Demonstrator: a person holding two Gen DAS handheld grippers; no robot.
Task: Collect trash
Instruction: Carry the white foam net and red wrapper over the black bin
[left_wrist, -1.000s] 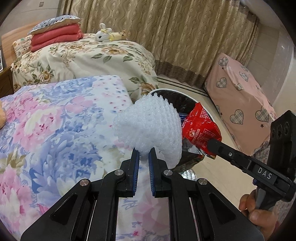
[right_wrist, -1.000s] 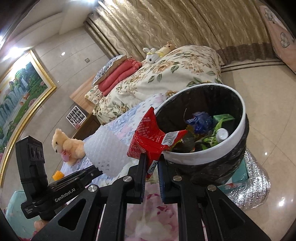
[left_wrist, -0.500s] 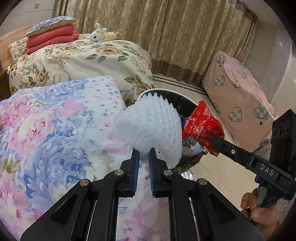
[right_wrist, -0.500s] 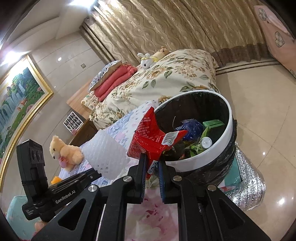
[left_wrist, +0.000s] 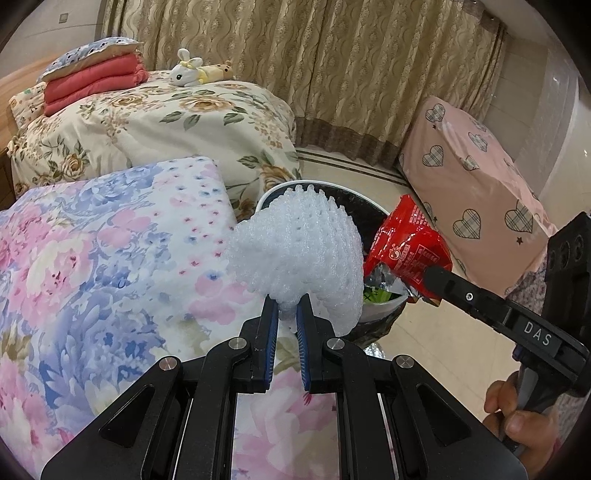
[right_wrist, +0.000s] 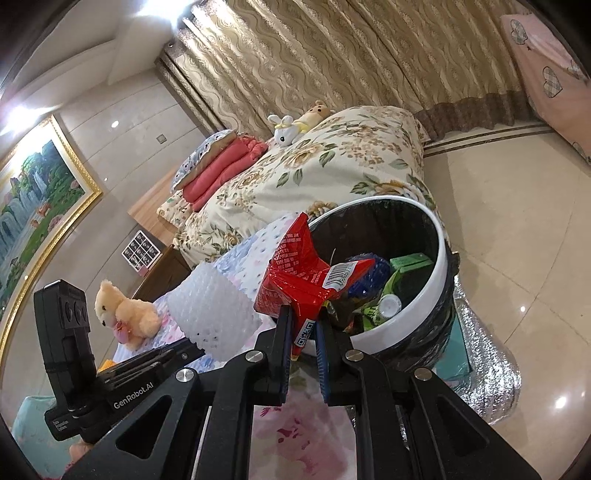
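My left gripper (left_wrist: 287, 308) is shut on a white foam fruit net (left_wrist: 299, 258), held up over the floral quilt just short of the trash bin (left_wrist: 354, 210). The same foam net (right_wrist: 212, 310) shows at the left of the right wrist view. My right gripper (right_wrist: 303, 323) is shut on a crumpled red snack wrapper (right_wrist: 299, 280), raised at the near rim of the white-rimmed, black-lined bin (right_wrist: 410, 314). The red wrapper (left_wrist: 410, 251) also appears in the left wrist view. Inside the bin lie green packaging, a blue wrapper and a bottle cap.
A pink and blue floral quilt (left_wrist: 92, 258) lies under both grippers. Beyond it is a bed with a cream floral cover (left_wrist: 166, 122), folded red blankets and plush toys. A teddy bear (right_wrist: 123, 314) sits on the quilt. A pink heart-print covered block (left_wrist: 472, 192) stands across the tiled floor.
Both grippers have drifted slightly toward the bin with their loads; the bin rim looks a little nearer. Both grips are unchanged.
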